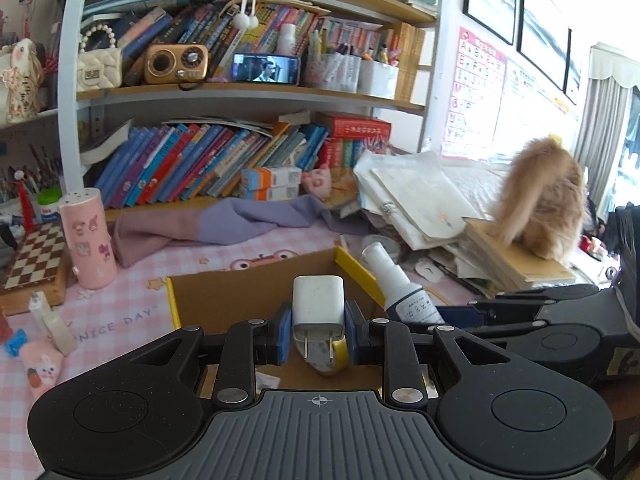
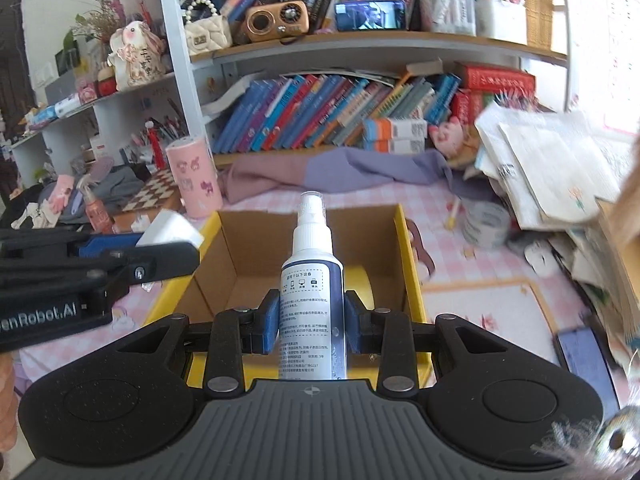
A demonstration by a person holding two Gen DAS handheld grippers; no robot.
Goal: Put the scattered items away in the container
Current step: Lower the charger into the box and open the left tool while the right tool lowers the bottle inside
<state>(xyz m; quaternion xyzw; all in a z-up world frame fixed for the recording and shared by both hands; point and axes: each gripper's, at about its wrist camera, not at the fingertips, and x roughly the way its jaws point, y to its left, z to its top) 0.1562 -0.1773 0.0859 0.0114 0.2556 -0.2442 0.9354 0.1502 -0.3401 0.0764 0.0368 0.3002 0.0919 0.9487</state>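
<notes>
The left gripper (image 1: 318, 334) has its jaws pinching a white charger plug (image 1: 318, 304), whose two metal prongs point down toward the camera; the blue pads press on both of its sides. It is held above the open cardboard box (image 1: 256, 296), a brown box with yellow outer edges that stands on the bench (image 1: 132, 312), which is covered by a pink checked cloth. The right gripper (image 2: 308, 322) has its jaws closed on a spray bottle (image 2: 312, 280), white with a dark blue side and a printed label, held upright with its white nozzle on top. In the right wrist view this bottle is over the same box, and a roll of yellow tape (image 2: 360, 288) lies inside the box, behind the bottle on the right side. In the left wrist view the bottle shows just beside the right wall of the box, and the two grippers are near each other. Other things lie on the bench around the box: a pink cylinder with stickers (image 1: 88, 236) to the left, a small chessboard (image 1: 36, 256) further left, and a purple and pink cloth (image 1: 224, 224) behind the box, before the bookshelf (image 1: 248, 96). On the right there is a pile of papers and bags (image 1: 416, 200), and an orange furry animal (image 1: 544, 200) stands on a stack of books; it is blurred. A roll of clear tape (image 2: 486, 224) rests on the bench to the right of the box.
</notes>
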